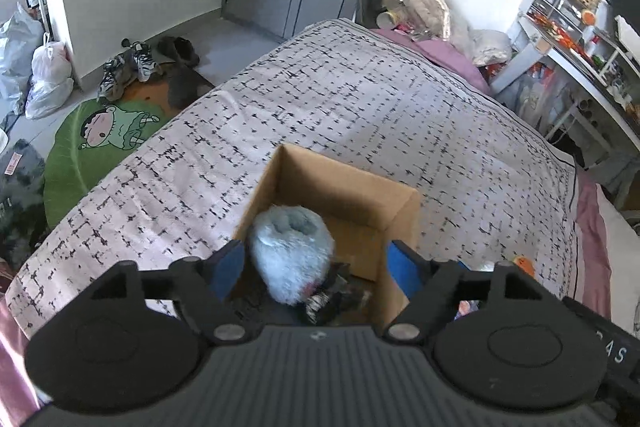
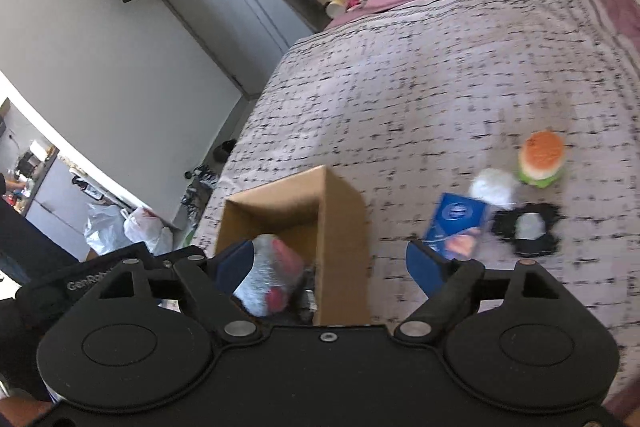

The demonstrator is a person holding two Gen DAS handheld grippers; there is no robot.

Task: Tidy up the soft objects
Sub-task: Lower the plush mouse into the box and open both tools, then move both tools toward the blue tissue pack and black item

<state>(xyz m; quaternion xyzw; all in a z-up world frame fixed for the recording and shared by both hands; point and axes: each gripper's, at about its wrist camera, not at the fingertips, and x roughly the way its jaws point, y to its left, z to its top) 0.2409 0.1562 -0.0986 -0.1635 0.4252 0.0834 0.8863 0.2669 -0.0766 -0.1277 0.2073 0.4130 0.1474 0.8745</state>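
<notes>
An open cardboard box (image 1: 352, 195) (image 2: 344, 215) stands on the checked bedspread (image 1: 360, 107). Inside it lies a fluffy light-blue plush (image 1: 290, 247) (image 2: 266, 279) with pink patches, on top of a dark item (image 1: 336, 297). My left gripper (image 1: 316, 269) hangs open over the box, its blue pads on either side of the plush and not pressing it. My right gripper (image 2: 330, 265) is open too, its left finger beside the plush and its right finger outside the box wall. To the right on the bed lie a burger plush (image 2: 541, 159), a white fluffy ball (image 2: 494, 189), a blue packet (image 2: 456, 223) and a black-and-white soft item (image 2: 528, 229).
Left of the bed the floor holds shoes (image 1: 132, 67), a green cartoon rug (image 1: 104, 147) and plastic bags (image 1: 48, 79). Bottles and bags (image 1: 416, 7) crowd the far end of the bed. A cluttered white shelf and desk (image 1: 572, 39) stand to the right.
</notes>
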